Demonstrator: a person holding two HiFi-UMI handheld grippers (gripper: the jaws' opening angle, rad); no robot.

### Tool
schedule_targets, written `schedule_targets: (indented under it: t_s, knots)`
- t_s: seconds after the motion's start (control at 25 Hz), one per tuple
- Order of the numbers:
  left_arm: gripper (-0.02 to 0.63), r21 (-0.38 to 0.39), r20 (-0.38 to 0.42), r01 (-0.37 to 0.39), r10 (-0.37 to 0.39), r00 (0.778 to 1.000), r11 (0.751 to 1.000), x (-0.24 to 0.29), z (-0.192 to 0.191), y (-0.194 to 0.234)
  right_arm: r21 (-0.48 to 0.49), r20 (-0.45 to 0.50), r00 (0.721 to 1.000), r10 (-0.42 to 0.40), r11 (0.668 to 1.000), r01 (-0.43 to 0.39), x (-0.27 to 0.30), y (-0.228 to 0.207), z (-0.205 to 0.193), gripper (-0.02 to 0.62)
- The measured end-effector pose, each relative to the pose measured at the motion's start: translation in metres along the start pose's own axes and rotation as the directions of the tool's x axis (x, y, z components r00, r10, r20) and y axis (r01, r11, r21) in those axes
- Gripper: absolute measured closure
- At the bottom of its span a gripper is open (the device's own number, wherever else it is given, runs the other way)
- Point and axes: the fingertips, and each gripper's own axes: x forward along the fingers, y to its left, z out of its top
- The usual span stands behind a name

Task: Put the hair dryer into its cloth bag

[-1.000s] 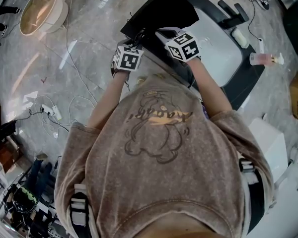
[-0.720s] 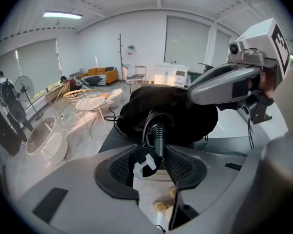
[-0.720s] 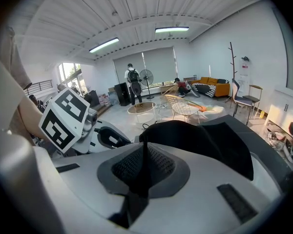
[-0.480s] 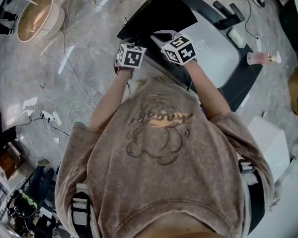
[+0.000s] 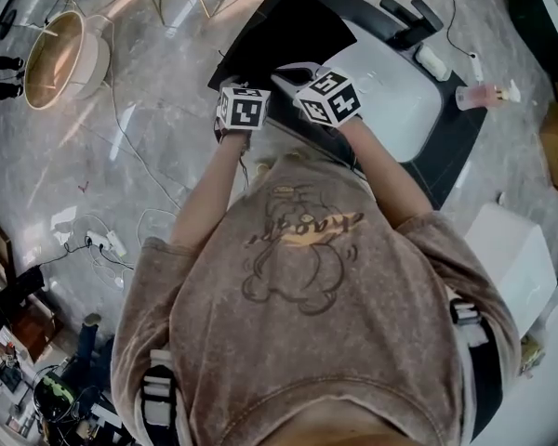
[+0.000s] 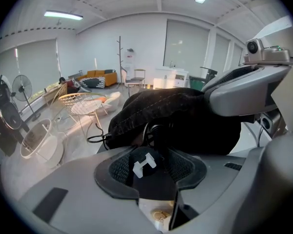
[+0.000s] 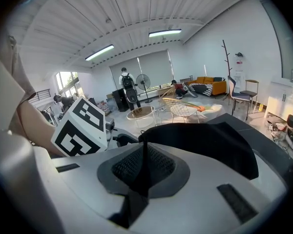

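The black cloth bag [image 5: 288,28] lies on the dark table [image 5: 451,151], just ahead of both grippers. In the left gripper view its dark mouth [image 6: 180,116] bulges right before the jaws. My left gripper [image 6: 149,167] is shut on a black part of the hair dryer [image 6: 145,165] that bears a white H-shaped mark; the rest of the dryer is hidden by cloth. My right gripper [image 7: 142,172] is shut on a thin edge of the bag [image 7: 200,145]. From above, the left gripper [image 5: 244,110] and the right gripper [image 5: 327,98] sit close together at the bag's near end.
A white panel [image 5: 400,96] covers the table to the right of the bag. A pink bottle [image 5: 479,96], a white block [image 5: 432,61] and black parts [image 5: 409,21] lie at the table's far right. A round tub [image 5: 60,49] and cables [image 5: 112,240] are on the floor.
The left gripper has shifted a little toward the right gripper and the bag. The right gripper has kept its place and its grip on the cloth.
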Motion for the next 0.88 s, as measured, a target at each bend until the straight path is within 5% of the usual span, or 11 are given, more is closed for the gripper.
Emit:
schedule_targets:
  t_s: [0.88]
  knots:
    - [0.43,-0.061,0.118,0.063,-0.055,0.991,0.996,0.036,0.039,-0.002,0.044,-0.011,0.999,-0.04,0.998,0.041,0.0,-0.011,0.001,0.575]
